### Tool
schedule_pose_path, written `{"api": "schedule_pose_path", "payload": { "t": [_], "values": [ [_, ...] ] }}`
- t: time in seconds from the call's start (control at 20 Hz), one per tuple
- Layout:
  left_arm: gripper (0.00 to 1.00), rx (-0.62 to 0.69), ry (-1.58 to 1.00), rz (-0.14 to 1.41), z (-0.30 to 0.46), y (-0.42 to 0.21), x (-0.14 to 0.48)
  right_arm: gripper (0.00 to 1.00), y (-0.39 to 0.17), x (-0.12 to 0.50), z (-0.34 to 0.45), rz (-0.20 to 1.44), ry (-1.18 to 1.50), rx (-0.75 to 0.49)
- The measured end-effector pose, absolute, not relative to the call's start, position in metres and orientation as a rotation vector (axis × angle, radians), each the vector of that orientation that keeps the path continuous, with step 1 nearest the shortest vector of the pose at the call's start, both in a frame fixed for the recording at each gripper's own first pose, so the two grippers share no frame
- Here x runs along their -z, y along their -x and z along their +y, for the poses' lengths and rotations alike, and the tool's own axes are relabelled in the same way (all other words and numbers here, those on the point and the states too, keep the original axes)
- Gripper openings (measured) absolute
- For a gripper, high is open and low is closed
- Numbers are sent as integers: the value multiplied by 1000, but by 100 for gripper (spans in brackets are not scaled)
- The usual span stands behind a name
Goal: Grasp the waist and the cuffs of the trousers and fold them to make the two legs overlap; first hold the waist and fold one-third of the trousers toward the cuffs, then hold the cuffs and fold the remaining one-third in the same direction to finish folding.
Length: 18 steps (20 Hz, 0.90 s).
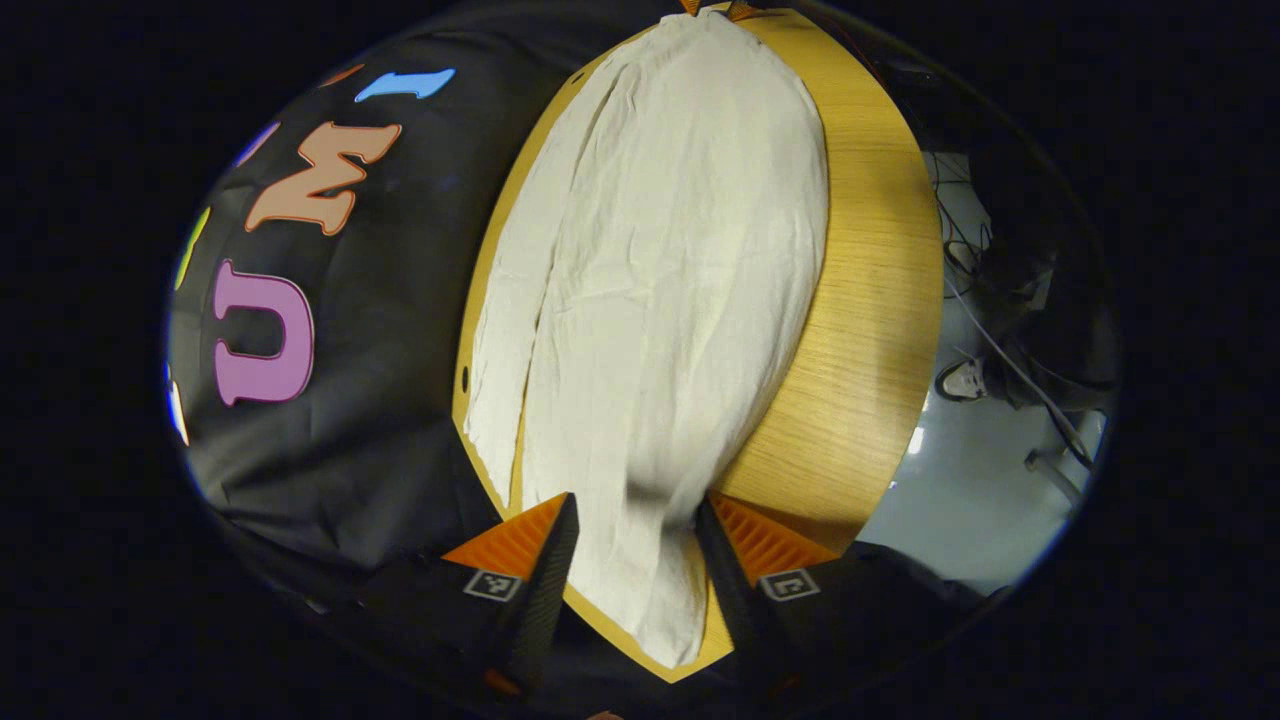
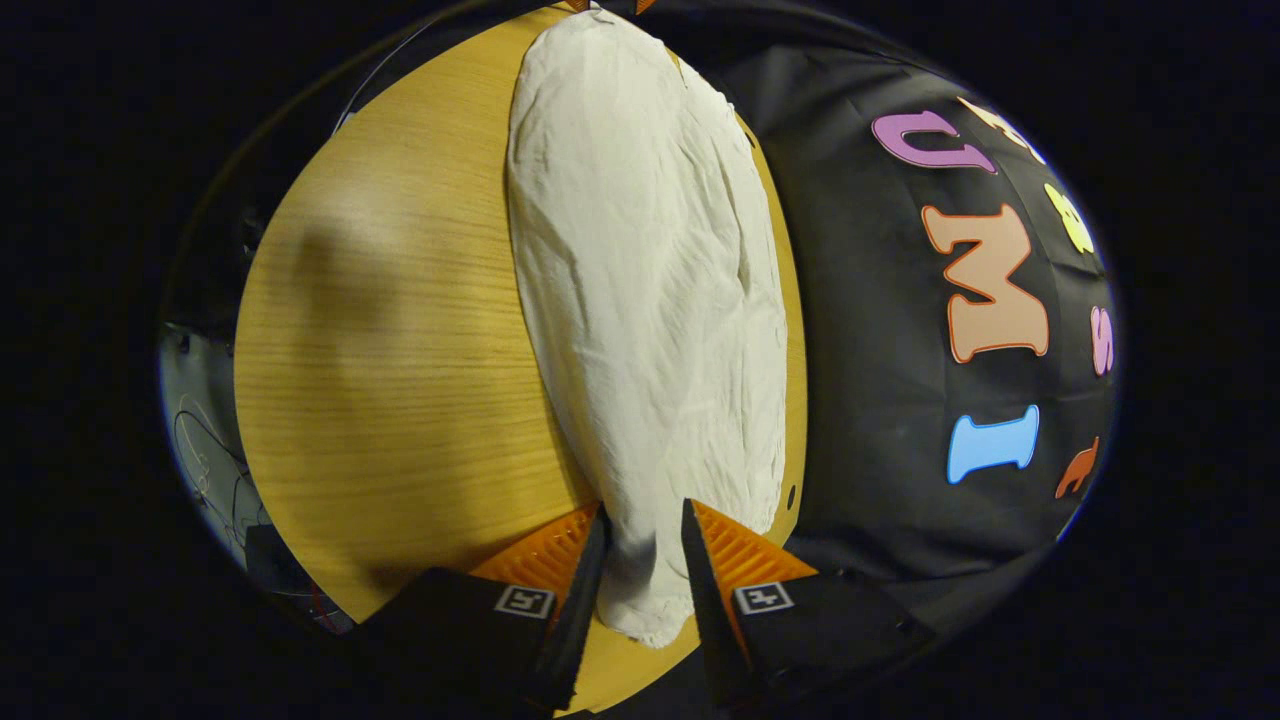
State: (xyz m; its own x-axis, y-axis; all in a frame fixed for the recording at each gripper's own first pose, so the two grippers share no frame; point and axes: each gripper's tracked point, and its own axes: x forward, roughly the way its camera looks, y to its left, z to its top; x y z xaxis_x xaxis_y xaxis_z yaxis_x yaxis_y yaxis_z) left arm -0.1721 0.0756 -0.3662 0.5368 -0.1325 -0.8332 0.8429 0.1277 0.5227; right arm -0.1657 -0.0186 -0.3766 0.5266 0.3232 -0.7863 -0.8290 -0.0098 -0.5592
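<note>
Hovering my left gripper (image 1: 632, 520) and right gripper (image 2: 643, 525), jaws open astride opposite ends of the cream crinkled-cotton trousers (image 1: 650, 300) lying lengthwise on the round pale-wood table (image 1: 880, 300), presumably so both ends lift together for the fold.

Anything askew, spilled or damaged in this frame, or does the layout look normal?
Nothing stands out. The white trousers lie lengthwise on the wooden table, wrinkled, with no visible tear or stain. One end hangs slightly over the table edge between the left claw fingers. The right claw straddles the other end.
</note>
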Motion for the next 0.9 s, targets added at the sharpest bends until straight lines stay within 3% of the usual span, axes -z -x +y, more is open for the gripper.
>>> {"api": "schedule_pose_path", "payload": {
  "t": [0.05, 0.1, 0.15, 0.25, 0.3, 0.35, 0.4, 0.65, 0.9],
  "values": [
    [60, 815, -1260, 721, 73, 173, 367, 46, 168, 380, -19, 517, 1272, -974],
    [48, 821, -1273, 724, 72, 173, 367, 31, 169, 380, -19, 524, 1268, -967],
    [45, 826, -1267, 741, 73, 175, 370, 26, 168, 381, -19, 527, 1264, -954],
    [31, 830, -1238, 780, 74, 180, 373, 27, 170, 386, -21, 561, 1245, -942],
    [21, 831, -1227, 800, 73, 183, 375, 8, 171, 385, -19, 559, 1246, -937],
    [14, 832, -1220, 817, 74, 184, 376, 15, 172, 383, -19, 563, 1249, -933],
    [5, 829, -1222, 823, 74, 184, 377, 15, 171, 384, -18, 570, 1245, -929],
    [0, 800, -1248, 804, 73, 183, 375, 11, 168, 384, -20, 606, 1206, -921],
    [0, 746, -1234, 799, 79, 169, 355, 11, 141, 347, -22, 510, 1215, -869]
  ]
}}
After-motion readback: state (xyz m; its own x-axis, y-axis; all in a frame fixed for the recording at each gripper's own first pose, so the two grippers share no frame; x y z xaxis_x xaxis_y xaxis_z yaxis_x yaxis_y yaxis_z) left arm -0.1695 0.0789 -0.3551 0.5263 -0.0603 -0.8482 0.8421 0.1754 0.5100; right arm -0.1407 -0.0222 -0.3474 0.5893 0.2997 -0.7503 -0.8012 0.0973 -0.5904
